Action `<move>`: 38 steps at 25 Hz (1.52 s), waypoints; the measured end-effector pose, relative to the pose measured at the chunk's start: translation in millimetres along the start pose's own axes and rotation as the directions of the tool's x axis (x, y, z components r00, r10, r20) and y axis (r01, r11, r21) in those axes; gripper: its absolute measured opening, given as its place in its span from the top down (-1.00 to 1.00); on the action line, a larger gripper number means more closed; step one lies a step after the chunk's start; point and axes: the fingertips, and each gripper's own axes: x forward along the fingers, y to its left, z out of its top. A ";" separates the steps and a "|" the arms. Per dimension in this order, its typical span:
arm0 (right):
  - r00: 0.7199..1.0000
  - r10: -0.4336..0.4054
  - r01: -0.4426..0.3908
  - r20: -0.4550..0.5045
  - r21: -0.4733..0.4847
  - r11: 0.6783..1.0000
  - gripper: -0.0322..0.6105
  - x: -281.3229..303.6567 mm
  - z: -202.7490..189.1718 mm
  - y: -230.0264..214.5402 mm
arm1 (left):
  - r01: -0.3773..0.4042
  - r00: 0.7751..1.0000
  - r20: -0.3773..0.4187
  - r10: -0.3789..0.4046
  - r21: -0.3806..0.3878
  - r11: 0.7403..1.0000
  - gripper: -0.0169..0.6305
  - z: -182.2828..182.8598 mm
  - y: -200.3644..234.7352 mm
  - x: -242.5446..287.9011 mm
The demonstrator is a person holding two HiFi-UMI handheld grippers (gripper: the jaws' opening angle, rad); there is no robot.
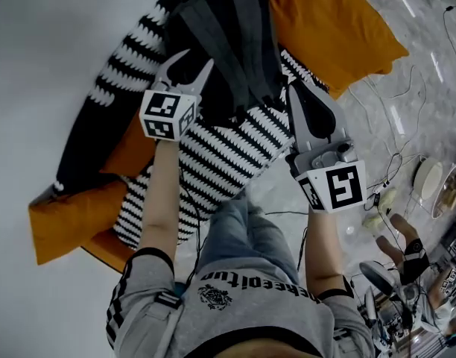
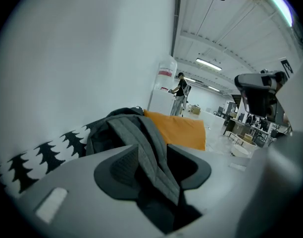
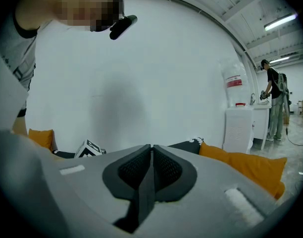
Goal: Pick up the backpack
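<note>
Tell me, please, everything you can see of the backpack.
The backpack is dark grey and black fabric, slumped on a black-and-white striped blanket beside an orange cushion. Its padded grey shoulder strap runs between the open jaws of the left gripper, not pinched. The right gripper, at the bag's other side, is shut on what looks like a thin dark strap.

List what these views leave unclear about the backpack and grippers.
- Backpack sides: head view, left gripper and right gripper overlap them.
- Strip pinched in right gripper: right gripper view, fingers hide where it leads.
- Strap, lower end: left gripper view, it sinks out of sight between left gripper's open fingers.
- Floor clutter: head view, tiny, cut by right edge.
</note>
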 end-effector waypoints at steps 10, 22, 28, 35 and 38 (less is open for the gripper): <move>0.999 -0.021 0.022 -0.046 0.003 1.000 0.86 -6.2 -24.7 -8.2 | -0.014 0.997 -0.071 0.010 -0.049 0.999 0.12 -32.4 27.1 56.2; 0.997 -0.032 0.032 -0.072 -0.003 0.999 0.86 -16.9 -35.3 -16.1 | -0.011 0.996 -0.093 0.012 0.013 1.000 0.70 -26.7 17.6 69.4; 0.998 -0.030 0.029 -0.059 -0.023 0.999 0.86 -19.5 -30.8 -16.1 | 0.015 1.000 -0.010 -0.015 0.072 0.997 0.79 2.9 1.2 48.0; 0.998 -0.057 0.056 -0.024 -0.037 0.998 0.86 -34.4 -19.7 -14.3 | 0.033 0.992 0.114 -0.050 0.145 0.989 0.79 45.2 -24.2 1.0; 0.998 -0.058 0.057 -0.004 -0.054 0.997 0.86 -44.5 -13.7 -6.2 | 0.055 0.981 0.178 -0.083 0.156 0.986 0.79 60.9 -44.8 -24.9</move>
